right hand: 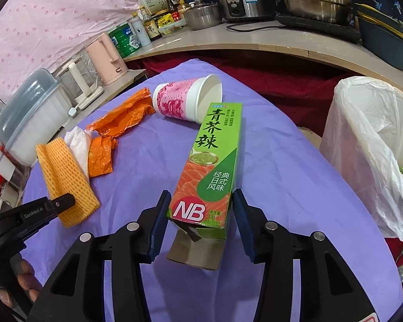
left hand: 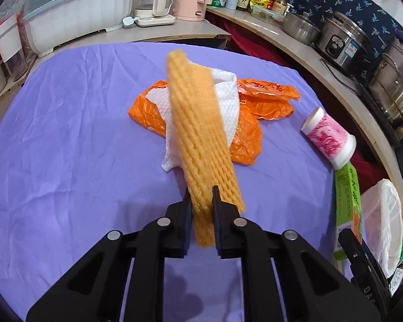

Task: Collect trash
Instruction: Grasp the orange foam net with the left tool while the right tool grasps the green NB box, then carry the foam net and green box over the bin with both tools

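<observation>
My left gripper (left hand: 201, 191) is shut on the near end of a yellow foam net sleeve (left hand: 198, 134), which stretches away over a white foam sheet (left hand: 228, 107) and a crumpled orange plastic bag (left hand: 266, 96). In the right wrist view the same sleeve (right hand: 64, 171) hangs from the left gripper's finger (right hand: 64, 201). My right gripper (right hand: 200, 191) straddles the near end of a green wasabi box (right hand: 215, 155) lying on the purple cloth (right hand: 282, 187). Its pads stand close to the box's sides with slim gaps. A pink-patterned paper cup (right hand: 185, 102) lies on its side beyond the box.
A bin lined with a white bag (right hand: 368, 134) stands off the table's right edge. Behind the table a counter (right hand: 255, 40) carries pots, a rice cooker, bottles and a pink kettle (right hand: 107, 59). A covered dish rack (left hand: 75, 13) sits at the back left.
</observation>
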{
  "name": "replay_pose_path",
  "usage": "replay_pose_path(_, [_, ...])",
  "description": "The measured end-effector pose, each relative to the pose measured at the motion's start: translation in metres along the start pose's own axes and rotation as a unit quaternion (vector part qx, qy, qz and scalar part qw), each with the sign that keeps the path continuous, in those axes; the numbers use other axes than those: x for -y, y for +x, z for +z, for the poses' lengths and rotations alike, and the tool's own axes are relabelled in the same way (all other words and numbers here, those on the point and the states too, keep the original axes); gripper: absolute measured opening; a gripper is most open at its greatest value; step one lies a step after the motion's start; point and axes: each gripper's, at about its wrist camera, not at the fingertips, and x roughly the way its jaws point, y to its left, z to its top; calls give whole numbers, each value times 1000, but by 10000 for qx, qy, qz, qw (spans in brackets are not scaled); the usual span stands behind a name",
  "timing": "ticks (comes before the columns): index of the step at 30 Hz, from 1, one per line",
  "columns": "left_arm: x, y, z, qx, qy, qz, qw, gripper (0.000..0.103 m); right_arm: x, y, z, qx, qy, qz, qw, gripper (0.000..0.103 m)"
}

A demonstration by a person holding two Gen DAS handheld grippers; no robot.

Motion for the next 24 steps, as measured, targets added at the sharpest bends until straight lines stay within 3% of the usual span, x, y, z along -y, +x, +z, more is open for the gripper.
replay_pose_path(16, [30,-88,-36,406,337,-320,9981,11,13,-76,-2,509,-28,329,9982,39])
replay_pose_path(24, [70,-115,-52,522,706,-525,9948,11,33,-121,3,919,74,410,9949,39])
